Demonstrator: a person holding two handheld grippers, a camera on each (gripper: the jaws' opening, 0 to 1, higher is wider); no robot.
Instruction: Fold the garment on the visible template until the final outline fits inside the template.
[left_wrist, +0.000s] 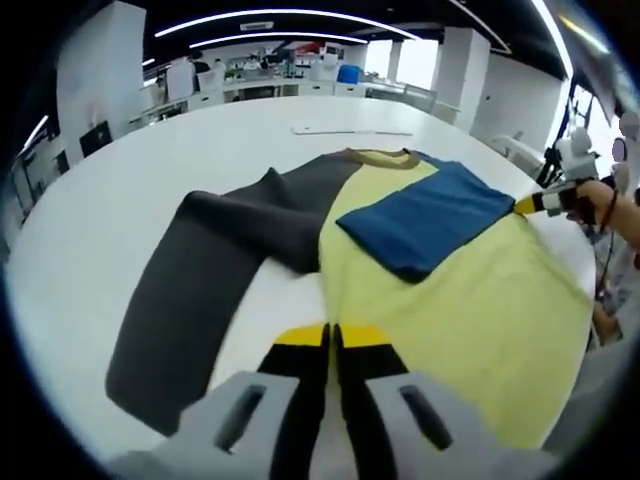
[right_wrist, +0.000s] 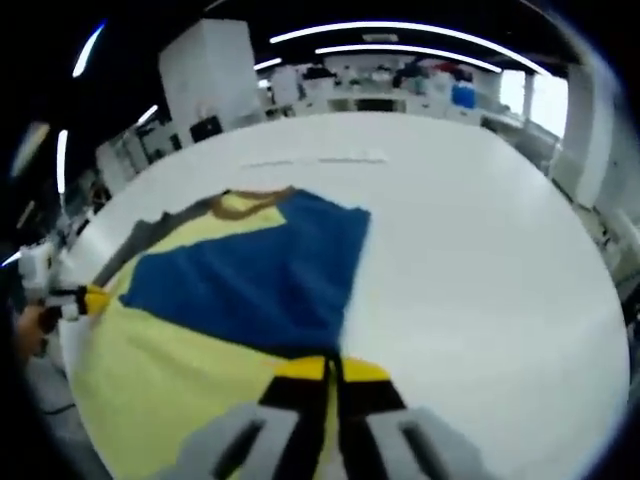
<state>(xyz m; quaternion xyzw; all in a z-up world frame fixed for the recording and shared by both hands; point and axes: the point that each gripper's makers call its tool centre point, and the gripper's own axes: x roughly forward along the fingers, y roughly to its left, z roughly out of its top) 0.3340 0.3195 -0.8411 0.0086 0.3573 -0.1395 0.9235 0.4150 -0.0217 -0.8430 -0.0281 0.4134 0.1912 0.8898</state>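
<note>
Lying flat on the white table (left_wrist: 120, 200), the shirt (left_wrist: 450, 290) shows its yellow body, a blue sleeve (left_wrist: 425, 222) folded across it and a grey sleeve (left_wrist: 190, 290) spread aside. My left gripper (left_wrist: 331, 340) and right gripper (right_wrist: 332, 372) both have jaws pressed together over the yellow cloth; whether they pinch it I cannot tell.

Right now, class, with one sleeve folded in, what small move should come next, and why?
Probably fold the grey sleeve in over the yellow body. The blue sleeve already lies across the body, while the grey one lies spread out on the white table, widening the outline. The left gripper, jaws together at the body's edge, sits nearest it.
</note>
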